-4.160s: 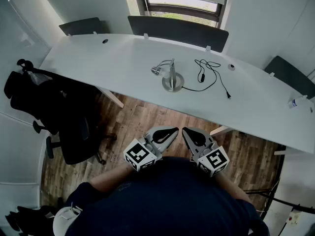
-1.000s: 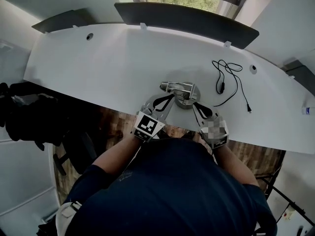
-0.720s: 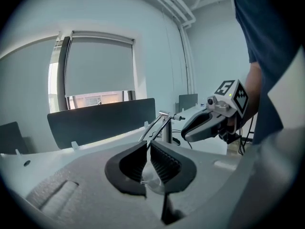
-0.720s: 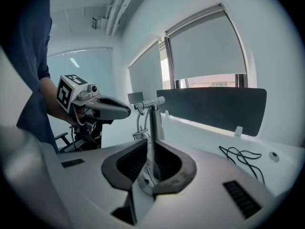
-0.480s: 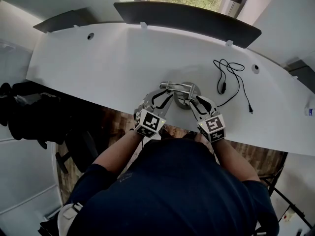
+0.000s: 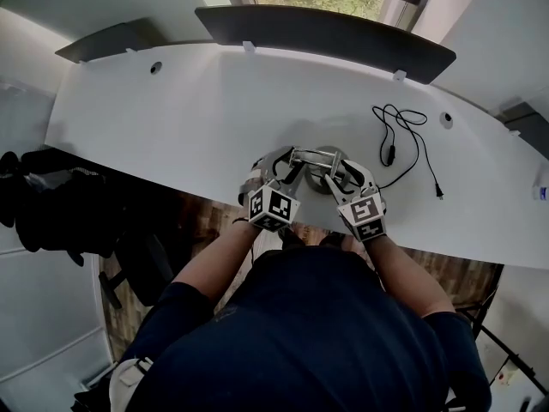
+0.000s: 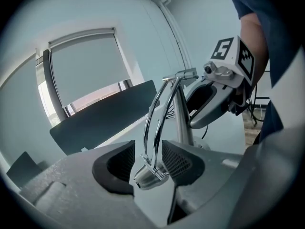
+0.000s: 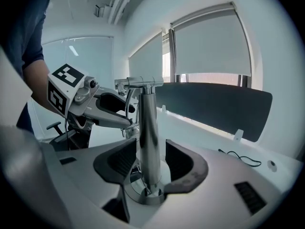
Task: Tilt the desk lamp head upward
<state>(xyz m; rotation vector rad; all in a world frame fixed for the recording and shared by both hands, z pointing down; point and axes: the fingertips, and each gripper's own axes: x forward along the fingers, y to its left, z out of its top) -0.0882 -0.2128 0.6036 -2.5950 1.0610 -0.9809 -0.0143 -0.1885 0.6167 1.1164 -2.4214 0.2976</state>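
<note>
Looking stiff, smooth and probably slippery, the chrome desk lamp [image 6: 316, 160] stood near the front edge of the white table [image 6: 171, 101]. Its small bell-shaped head [image 7: 151, 175], hung on two thin curved rods, seemed the spot to hold. The left tool [image 7: 146, 162] had just spread open around that head without pressing, and the right tool [image 8: 148, 163] had just spread around the upright post [image 8: 147, 128].
</note>
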